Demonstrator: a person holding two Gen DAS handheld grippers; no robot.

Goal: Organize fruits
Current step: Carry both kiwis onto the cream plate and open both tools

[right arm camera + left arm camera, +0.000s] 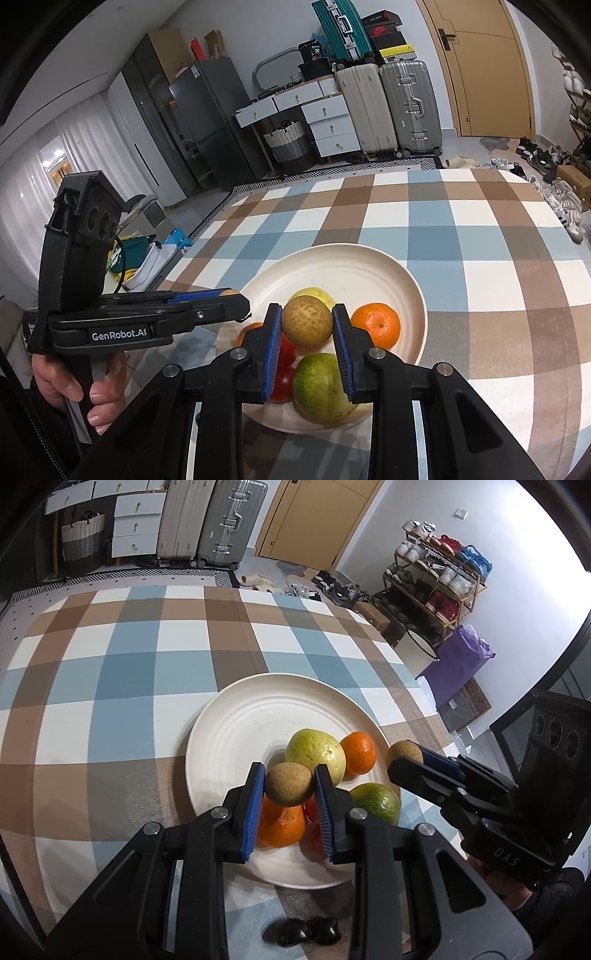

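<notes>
White plate point(236, 738) already holds most fruit, and I judge two remain: my left gripper point(289, 794) clamps one brown fruit point(289, 783) above it, my right gripper point(307, 330) another brown fruit point(307, 321).

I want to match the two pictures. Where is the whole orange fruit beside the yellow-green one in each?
Left wrist view: the mandarin is right of centre, touching the right side of the yellow-green fruit.
Right wrist view: the mandarin is right of centre, just right of the gripped brown fruit.
Shared landmark: the white plate under it.
</notes>
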